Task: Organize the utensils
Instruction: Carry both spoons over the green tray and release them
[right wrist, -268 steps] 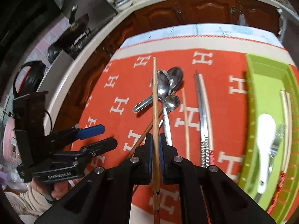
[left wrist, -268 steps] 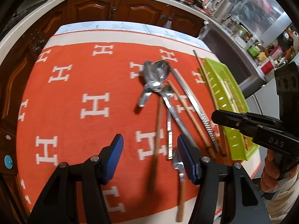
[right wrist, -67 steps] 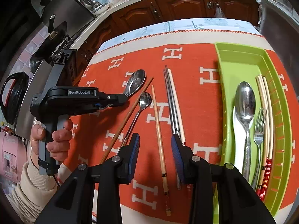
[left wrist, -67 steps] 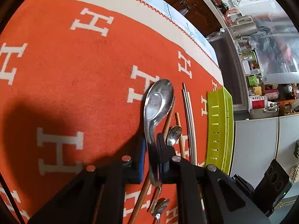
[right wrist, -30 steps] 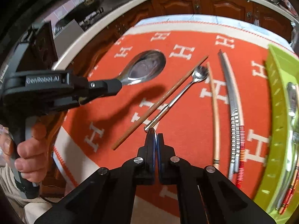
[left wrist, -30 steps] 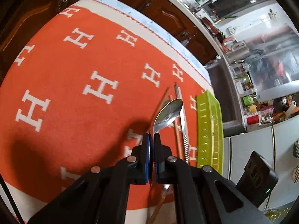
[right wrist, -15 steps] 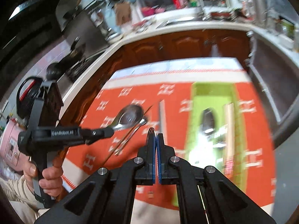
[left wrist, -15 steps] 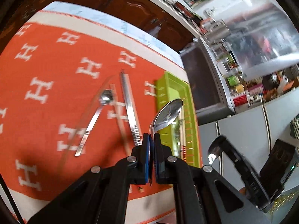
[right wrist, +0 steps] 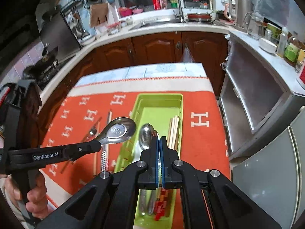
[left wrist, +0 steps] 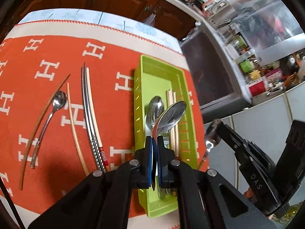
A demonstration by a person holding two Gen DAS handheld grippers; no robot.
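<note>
1. Left gripper (left wrist: 156,148): jaws clamped on the handle of a big spoon (left wrist: 172,115), whose bowl hangs above the green tray (left wrist: 139,87).
2. Right gripper (right wrist: 159,147): jaws together on a thin metal handle, apparently a small spoon (left wrist: 210,133); its bowl shows beside the tray in the left view.
3. Risk: the big spoon is pinched low on a slim handle, so it may pivot or slip and land across the tray wall or on the cloth (left wrist: 57,55).
4. Risk: both grippers converge on one narrow tray and may collide.
5. Risk: a drop could jam against the spoon (left wrist: 154,110) and chopsticks (left wrist: 172,106) already inside.
6. Pose: both grippers pitch steeply downward; the left hand (right wrist: 32,196) grips its handle at the table edge.
7. More utensils (left wrist: 87,114) lie on the cloth.
</note>
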